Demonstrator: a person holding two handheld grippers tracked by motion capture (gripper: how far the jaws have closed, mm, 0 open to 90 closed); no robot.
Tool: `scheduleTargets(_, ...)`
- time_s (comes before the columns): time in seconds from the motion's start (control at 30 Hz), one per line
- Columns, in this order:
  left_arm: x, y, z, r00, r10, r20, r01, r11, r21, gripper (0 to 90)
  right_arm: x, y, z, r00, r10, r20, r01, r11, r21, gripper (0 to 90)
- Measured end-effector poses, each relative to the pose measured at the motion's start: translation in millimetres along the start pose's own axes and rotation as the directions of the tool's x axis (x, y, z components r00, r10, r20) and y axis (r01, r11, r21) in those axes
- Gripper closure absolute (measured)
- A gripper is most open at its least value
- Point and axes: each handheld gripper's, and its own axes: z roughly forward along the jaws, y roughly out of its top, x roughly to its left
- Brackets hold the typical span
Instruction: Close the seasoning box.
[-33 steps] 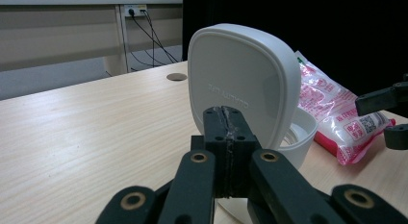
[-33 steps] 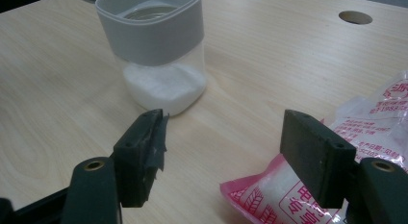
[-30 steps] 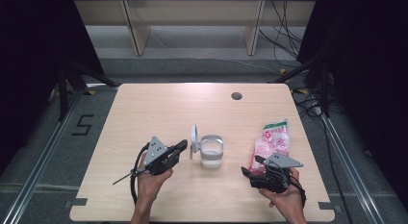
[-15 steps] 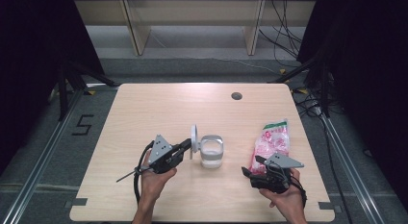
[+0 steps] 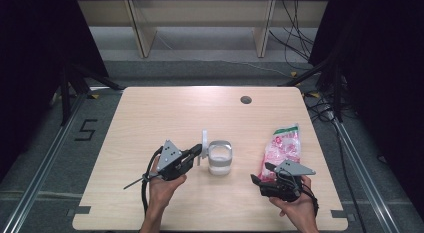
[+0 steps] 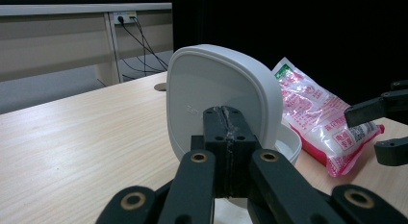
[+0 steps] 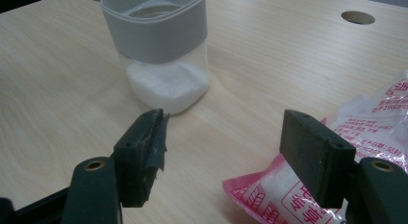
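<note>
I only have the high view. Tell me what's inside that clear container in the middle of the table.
Observer: In the right gripper view, the container is open at the top, and white grains fill only its bottom.
Operator: Now report the left gripper's jaws.
Observer: In the left gripper view, the left gripper has its jaws pressed together. The white lid stands upright just beyond them. I cannot tell whether they pinch its rim.
Operator: Check the right one too.
Observer: The right gripper is open and grips nothing. One jaw hangs over the near end of the pink bag.
</note>
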Motion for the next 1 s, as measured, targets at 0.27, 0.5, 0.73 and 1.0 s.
scheduleTargets(0.27, -4.6, 3.7, 3.5, 0.9999, 0.016, 0.006, -0.016, 0.9998, 0.01, 89.2, 0.8, -0.8, 0.1, 1.0, 0.007, 0.001, -0.007, 1.0, 0.002, 33.5)
scheduleTargets(0.5, -9.9, 5.5, 7.7, 0.9995, 0.025, 0.021, -0.025, 0.9996, 0.012, 89.2, 0.9, -0.7, 0.2, 1.0, -0.001, -0.001, 0.001, 1.0, 0.001, 33.6)
scheduleTargets(0.73, -15.9, 4.9, 12.6, 0.9984, 0.038, 0.043, -0.038, 0.9993, 0.002, 88.6, 1.7, -1.1, 1.6, 0.9997, 0.006, -0.022, -0.006, 1.0, -0.002, 33.7)
scheduleTargets(1.0, -15.0, 3.7, 7.1, 0.998, 0.025, 0.058, -0.025, 0.9996, 0.008, 72.1, 1.6, -0.9, 0.1, 0.9999, 0.005, -0.009, -0.005, 1.0, -0.001, 33.7)
